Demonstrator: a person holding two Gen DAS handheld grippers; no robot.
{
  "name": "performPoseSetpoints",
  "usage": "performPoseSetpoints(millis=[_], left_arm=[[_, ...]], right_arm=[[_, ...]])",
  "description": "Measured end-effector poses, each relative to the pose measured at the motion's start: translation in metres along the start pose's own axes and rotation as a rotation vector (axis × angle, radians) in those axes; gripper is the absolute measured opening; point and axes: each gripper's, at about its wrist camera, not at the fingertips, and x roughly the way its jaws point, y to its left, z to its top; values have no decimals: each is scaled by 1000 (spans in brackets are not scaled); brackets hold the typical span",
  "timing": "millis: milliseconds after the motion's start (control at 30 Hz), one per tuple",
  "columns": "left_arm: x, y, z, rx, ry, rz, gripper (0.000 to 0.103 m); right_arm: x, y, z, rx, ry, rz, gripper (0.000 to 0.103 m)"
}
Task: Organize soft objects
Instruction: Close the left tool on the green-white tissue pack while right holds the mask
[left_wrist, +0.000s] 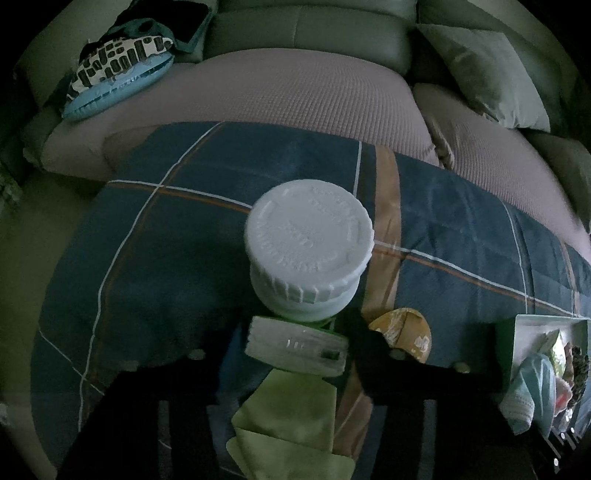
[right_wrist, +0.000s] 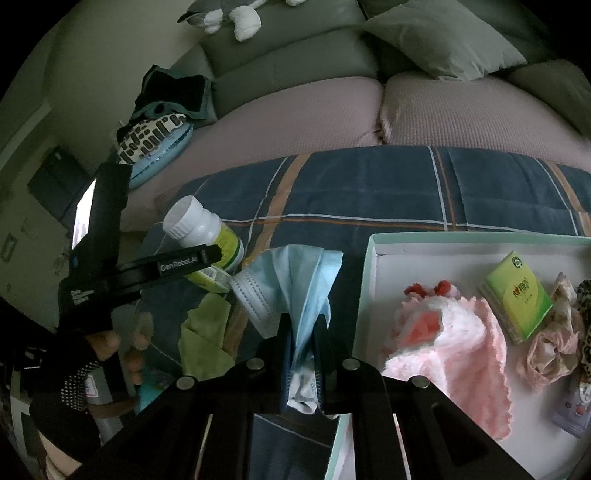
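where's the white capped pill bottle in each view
Left wrist: the white-capped plastic pill bottle fills the centre, cap toward the camera, between the left claw's fingers.
Right wrist: centre-left, tilted, behind the left claw.
Shared landmark: the crumpled green cloth just below the bottle.

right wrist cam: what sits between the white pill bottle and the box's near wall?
The blue face mask, pinched in the right gripper, hangs between the white pill bottle and the box, over the plaid blanket. Only the right wrist view shows it.
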Motion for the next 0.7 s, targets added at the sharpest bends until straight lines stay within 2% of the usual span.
performPoseSetpoints(millis=[433,500,600,700], left_arm=[[4,3,1,-26,19,-15,51],[5,2,1,-26,16,-9,53],[7,1,2,-23,14,9,64],[6,-2,3,-17,3,16,65]], right_arm=[[0,0,0,0,3,1,11],[0,0,0,3,3,0,11],[1,-1,-1,5,5,-1,11],[0,0,0,4,5,-2,11]])
